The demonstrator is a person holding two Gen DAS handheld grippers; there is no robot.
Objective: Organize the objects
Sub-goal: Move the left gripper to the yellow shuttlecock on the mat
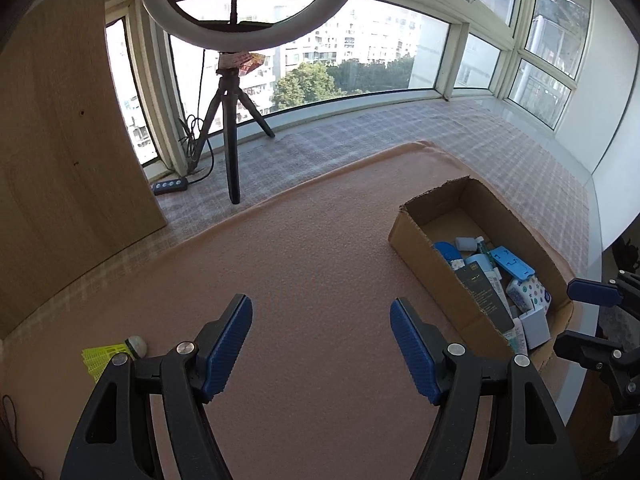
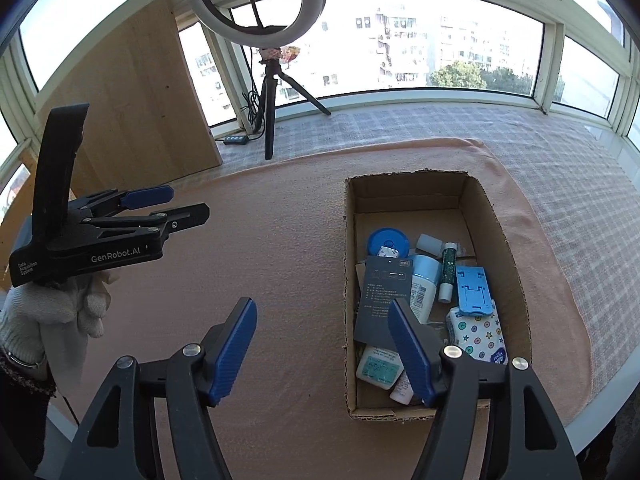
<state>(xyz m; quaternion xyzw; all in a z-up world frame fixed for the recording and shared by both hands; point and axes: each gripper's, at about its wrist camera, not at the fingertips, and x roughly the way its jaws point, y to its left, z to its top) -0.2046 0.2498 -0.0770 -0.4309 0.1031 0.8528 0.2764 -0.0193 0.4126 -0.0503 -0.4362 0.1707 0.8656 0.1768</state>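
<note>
Looking across the bench (image 2: 280, 280), draped in a peach cloth, we find little left out. Behind it stands a wooden board (image 1: 60, 160) against the window, and a ring light (image 1: 248, 4) on its tripod.

Our cardboard box (image 2: 500, 240) sits on the right side of the cloth and already holds the gathered things: a dark flat package (image 2: 380, 296), a patterned tissue pack (image 2: 480, 332), a blue phone stand (image 2: 474, 288), a round blue lid (image 2: 386, 240), small white bottles and a green-capped tube.

Both pairs of tongs are empty. Our left tongs (image 1: 320, 348) stand wide apart over bare cloth, and our right tongs (image 2: 322, 348) gape beside the box's near left wall, nothing between the pads.

One piece seems still outside: a yellow shuttlecock (image 1: 108, 356), lying on the cloth just left of our left tongs. We judge it the next pick. Its feather-light skirt could crush under a hard squeeze, or skid away if one pad nudges it first.
</note>
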